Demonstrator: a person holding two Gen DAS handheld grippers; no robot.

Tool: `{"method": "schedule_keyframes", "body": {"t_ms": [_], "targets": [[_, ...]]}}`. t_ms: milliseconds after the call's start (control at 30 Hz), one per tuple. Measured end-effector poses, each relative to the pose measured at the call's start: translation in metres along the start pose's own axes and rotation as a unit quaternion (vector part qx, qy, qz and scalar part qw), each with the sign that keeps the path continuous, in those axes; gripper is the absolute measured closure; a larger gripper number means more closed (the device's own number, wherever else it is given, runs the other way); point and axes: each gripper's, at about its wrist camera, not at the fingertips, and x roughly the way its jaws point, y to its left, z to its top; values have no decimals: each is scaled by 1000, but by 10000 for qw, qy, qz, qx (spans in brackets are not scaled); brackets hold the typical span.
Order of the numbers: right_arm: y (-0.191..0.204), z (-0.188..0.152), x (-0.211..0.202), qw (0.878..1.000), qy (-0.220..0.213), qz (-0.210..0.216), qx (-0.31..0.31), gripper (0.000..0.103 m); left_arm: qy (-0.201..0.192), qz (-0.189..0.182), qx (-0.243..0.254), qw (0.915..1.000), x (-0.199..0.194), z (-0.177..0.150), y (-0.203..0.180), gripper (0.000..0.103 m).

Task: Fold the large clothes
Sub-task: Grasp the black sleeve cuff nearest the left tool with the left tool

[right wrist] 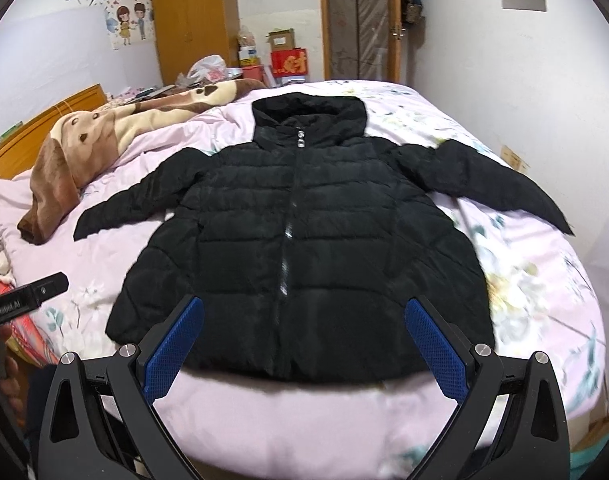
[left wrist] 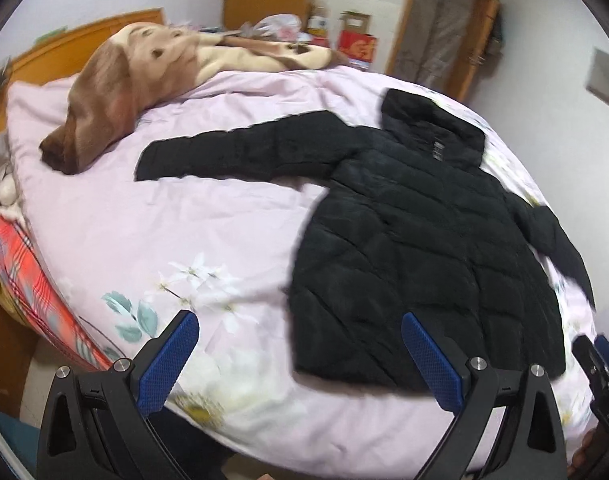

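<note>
A black hooded puffer jacket (right wrist: 296, 240) lies flat and face up on the bed, zipped, with both sleeves spread out to the sides and the hood pointing away. In the left wrist view the jacket (left wrist: 416, 240) lies to the right of centre. My left gripper (left wrist: 300, 356) hovers open above the bed's near edge, left of the jacket's hem, holding nothing. My right gripper (right wrist: 302, 340) is open just above the middle of the hem, with nothing between its blue pads. The left gripper's black body (right wrist: 24, 294) shows at the left edge of the right wrist view.
The bed carries a pink floral quilt (right wrist: 284, 428). A brown and cream blanket (right wrist: 84, 140) is heaped at the far left near the wooden headboard (right wrist: 44, 120). Boxes and bags (right wrist: 280, 56), a wardrobe (right wrist: 196, 16) and a door (right wrist: 360, 16) stand beyond the bed.
</note>
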Motion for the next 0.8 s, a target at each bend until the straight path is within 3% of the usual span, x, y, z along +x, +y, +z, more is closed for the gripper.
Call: {"method": "schedule_keyframes", "body": {"t_ms": [100,167,300,500,533,733,800], "targets": [[14,16,21,9998,-18,105,-193,2,-112,317,-93,9994,24,26,25,1],[23,26,35,9993,11,175,-338,2,2,159,-493,9987,43,43,50,1],[43,45,70,9964,208,707,-428,2,-13,401,-932,9948,82,76,95,1],[82,63,120,9925,451,823,-782,2,121,586,-1873,9805,152,122,168,1],[90,65,127,9914,476,875,-851,2,178,757,-2001,9767,164,130,179,1],[123,66,159,9862,607,996,-1175,2,285,1215,-2300,9652,223,157,211,1],[130,66,167,9844,693,1027,-1248,2,354,1080,-2421,9636,243,165,218,1]]}}
